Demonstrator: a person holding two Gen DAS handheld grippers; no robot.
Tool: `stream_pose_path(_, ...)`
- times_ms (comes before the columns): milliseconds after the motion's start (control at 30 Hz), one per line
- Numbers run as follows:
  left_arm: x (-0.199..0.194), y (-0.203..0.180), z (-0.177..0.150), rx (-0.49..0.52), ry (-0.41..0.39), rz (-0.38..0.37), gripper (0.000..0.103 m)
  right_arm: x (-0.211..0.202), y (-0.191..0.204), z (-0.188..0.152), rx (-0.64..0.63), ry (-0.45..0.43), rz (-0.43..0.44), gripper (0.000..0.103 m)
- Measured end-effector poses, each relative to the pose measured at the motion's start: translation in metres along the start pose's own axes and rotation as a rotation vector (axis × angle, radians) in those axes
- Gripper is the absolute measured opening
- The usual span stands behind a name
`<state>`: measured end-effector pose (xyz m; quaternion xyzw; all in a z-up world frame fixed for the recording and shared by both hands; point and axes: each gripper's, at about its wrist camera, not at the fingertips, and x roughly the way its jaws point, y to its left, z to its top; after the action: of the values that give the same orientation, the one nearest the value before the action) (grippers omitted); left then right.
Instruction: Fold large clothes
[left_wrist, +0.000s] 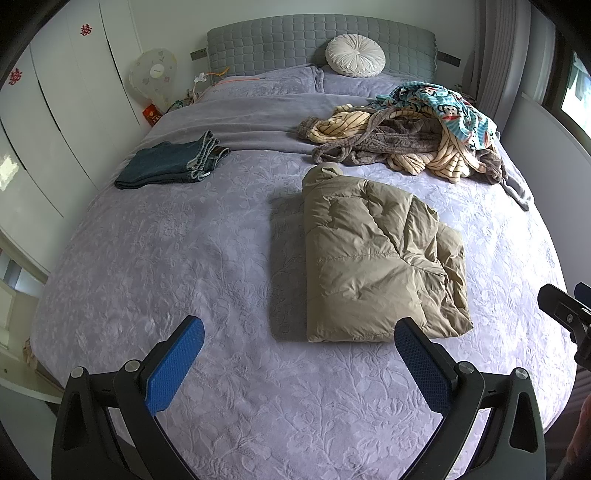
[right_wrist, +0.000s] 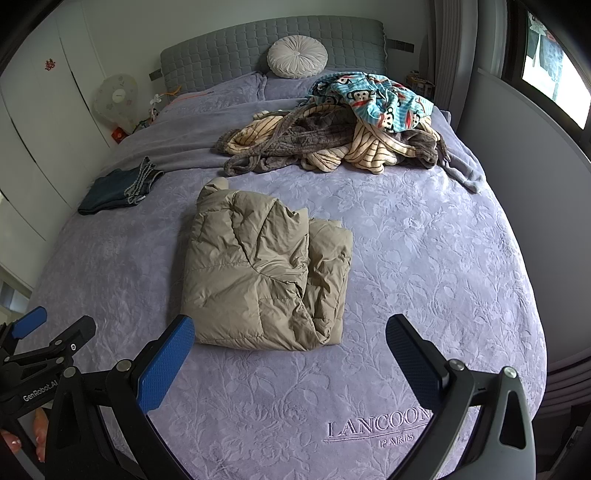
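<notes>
Both grippers hover low over the near end of the bed (left_wrist: 221, 229), and I have each one released: the left gripper (left_wrist: 299, 354) and the right gripper (right_wrist: 290, 350) spread wide with nothing between the blue pads.

Just beyond them lies the jacket (left_wrist: 373, 254) — tan, puffy, already doubled into a thick bundle in the middle of the bed, its loose layers stacked along the right side. Far left sit the jeans (left_wrist: 170, 164), folded flat. Far right is the pile (left_wrist: 413, 136), robe and striped fleece tangled under a monkey-print piece, not yet folded by the look of it.

My worry is the jacket: the fill looks springy and the shell slick, so I judge a shallow pinch on the top layer alone would slide off, or the bundle would puff open as I lift it. Reaching for the pile, I could snag the robe belt and drag several pieces together.

Room is good — bare bedspread lies all around the jacket, widest on the left and near side. The right edge of the bed runs close to a wall, and the pile sits near that edge, so I would pull garments toward the middle.
</notes>
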<state>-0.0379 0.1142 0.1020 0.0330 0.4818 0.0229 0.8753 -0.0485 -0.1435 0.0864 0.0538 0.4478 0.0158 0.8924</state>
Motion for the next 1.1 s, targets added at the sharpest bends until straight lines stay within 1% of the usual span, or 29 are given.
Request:
stream_pose_path(633, 0.0028, 0.0004, -0.0013, -0.002, 0.009, 0.002, 0.103, 0.0001, -0.0014, 0.0017, -0.002, 0.003, 0.003, 0.103)
stream_pose_path(1100, -0.0009, -0.0023, 0.0027, 0.003, -0.011, 0.009, 0.103, -0.0001, 0.0006, -0.0023, -0.002, 0.004, 0.002, 0.103)
